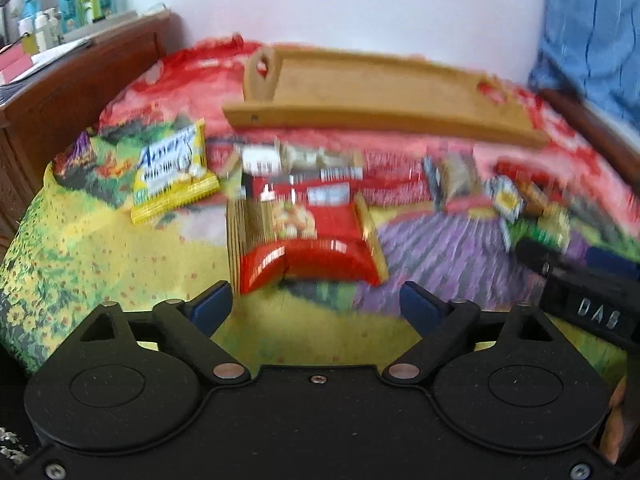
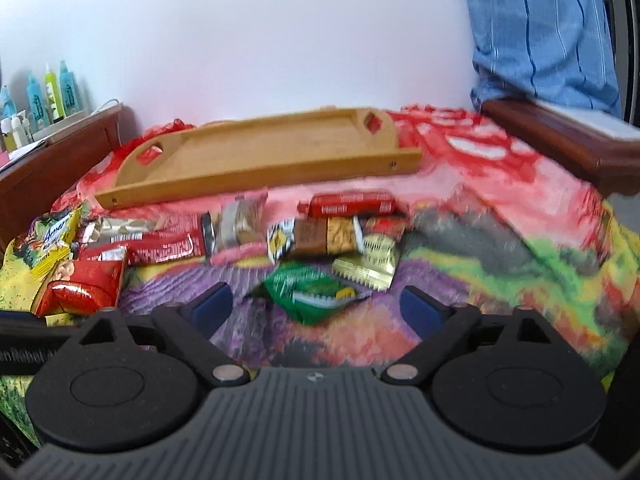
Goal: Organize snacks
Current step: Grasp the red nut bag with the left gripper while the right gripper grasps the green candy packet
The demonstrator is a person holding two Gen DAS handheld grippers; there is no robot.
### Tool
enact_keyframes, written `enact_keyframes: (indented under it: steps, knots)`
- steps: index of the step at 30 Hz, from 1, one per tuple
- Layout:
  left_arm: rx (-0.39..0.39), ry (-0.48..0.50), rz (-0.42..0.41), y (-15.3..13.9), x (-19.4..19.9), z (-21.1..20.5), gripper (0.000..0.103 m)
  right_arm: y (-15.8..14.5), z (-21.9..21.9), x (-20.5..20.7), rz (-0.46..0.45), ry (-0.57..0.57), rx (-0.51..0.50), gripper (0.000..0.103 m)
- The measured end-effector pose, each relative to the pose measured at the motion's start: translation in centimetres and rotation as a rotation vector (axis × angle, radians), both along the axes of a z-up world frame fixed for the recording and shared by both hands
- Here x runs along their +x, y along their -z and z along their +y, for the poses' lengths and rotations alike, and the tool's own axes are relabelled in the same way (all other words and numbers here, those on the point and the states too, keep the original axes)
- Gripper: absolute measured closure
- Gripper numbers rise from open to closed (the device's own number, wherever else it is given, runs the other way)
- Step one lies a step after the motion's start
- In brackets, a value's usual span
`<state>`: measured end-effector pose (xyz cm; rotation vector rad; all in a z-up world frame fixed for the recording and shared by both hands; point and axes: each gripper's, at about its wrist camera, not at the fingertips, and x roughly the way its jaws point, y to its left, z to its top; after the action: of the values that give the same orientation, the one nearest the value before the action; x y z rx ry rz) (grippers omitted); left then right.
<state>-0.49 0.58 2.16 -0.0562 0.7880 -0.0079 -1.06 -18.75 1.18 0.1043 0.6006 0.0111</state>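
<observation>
Both grippers hover with jaws apart and nothing between the pads. The left gripper points at a red snack packet just ahead of it – a yellow wafer packet lies further left. The right gripper faces a green packet, with a gold one and mixed bars behind. Beyond the scattered snacks sits the wooden tray on the colourful bedspread.

White wall, dark wooden bed frame, colourful bedspread.
</observation>
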Motion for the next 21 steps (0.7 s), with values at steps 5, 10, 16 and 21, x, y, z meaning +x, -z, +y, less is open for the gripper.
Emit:
enact_keyframes:
  steps: [5,10,16,21]
  knots:
    - [-0.060,-0.031,-0.052,-0.6,0.5,0.9,0.037,-0.6,0.2,0.3,-0.021,-0.045,-0.030,0.024]
    - [-0.016,-0.028,-0.079,-0.3,1.0,0.6,0.027,-0.3,0.5,1.2,-0.004,-0.080,-0.054,0.029]
    - [-0.012,-0.008,-0.144,-0.1,0.7,0.1,0.013,0.4,1.2,1.6,0.004,-0.104,-0.088,0.039]
    - [0.034,-0.002,-0.123,0.6,1.4,-0.6,0.010,0.6,1.2,1.4,-0.003,-0.101,-0.089,0.048]
